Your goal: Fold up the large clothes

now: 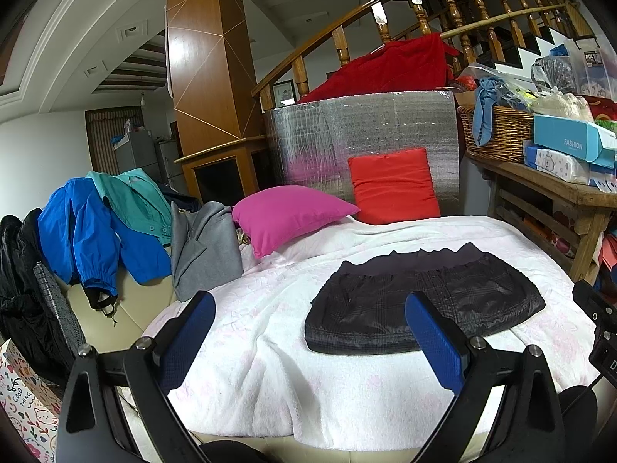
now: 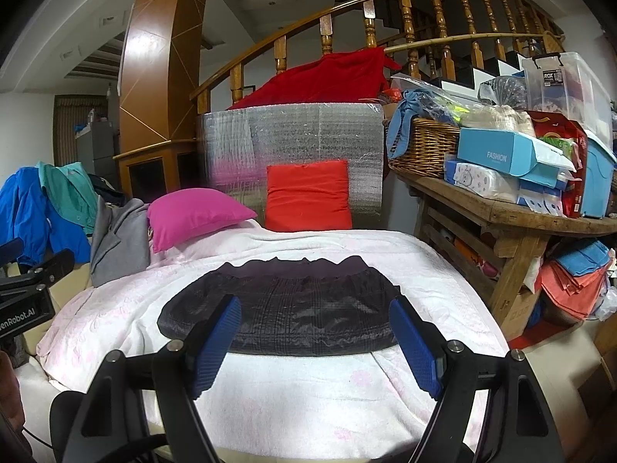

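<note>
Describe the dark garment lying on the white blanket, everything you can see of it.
The dark garment is black with a faint check pattern and a slight sheen, like thin padded fabric. It lies flat, already folded into a wide compact shape, with a gathered, ruffled band along its far edge. It rests on the white blanket, apart from the pink pillow. Nothing else touches it.

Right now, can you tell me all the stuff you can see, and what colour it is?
dark garment: one, black with faint checks, folded flat on the blanket
blanket: one, white with pale pink flowers, spread under the garment
pillows: two, pink and red, at the blanket's far end
jackets: blue, teal, grey, heaped at the left
silver foil sheet: one, behind the red pillow
wicker basket: one, brown, on the wooden bench at the right
left gripper: blue pads, open, empty
right gripper: blue pads, open, empty
</note>
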`<state>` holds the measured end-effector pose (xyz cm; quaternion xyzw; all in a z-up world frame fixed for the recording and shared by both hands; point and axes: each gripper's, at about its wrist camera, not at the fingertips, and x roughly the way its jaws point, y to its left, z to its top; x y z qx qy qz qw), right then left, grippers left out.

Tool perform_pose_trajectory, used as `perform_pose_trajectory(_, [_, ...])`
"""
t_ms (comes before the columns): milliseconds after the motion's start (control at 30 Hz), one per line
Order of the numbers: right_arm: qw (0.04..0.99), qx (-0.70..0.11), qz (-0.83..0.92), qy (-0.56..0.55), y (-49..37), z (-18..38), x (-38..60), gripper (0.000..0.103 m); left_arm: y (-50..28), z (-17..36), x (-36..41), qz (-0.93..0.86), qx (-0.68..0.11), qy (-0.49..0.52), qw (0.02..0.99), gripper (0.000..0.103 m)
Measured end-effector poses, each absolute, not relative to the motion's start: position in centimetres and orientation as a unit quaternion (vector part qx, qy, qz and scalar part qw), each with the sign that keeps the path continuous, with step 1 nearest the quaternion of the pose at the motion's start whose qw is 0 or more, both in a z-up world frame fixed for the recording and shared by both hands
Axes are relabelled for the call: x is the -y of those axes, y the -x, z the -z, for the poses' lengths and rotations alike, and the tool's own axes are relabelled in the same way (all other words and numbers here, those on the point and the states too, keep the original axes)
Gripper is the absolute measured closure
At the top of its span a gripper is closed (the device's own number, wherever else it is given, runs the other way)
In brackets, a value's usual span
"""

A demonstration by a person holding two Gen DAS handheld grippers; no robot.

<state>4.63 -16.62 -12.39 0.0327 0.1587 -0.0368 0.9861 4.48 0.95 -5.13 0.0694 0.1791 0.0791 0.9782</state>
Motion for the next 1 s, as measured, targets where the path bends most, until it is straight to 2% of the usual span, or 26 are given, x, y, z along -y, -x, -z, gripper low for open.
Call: perform_pose_trajectory(1000, [0.986,-0.16,0.038,-0.032,-4.71,12.32,16.44,0.021,-4.4,5.15,-1.29,-0.08,-0.183,-0.067,0.978,0.004])
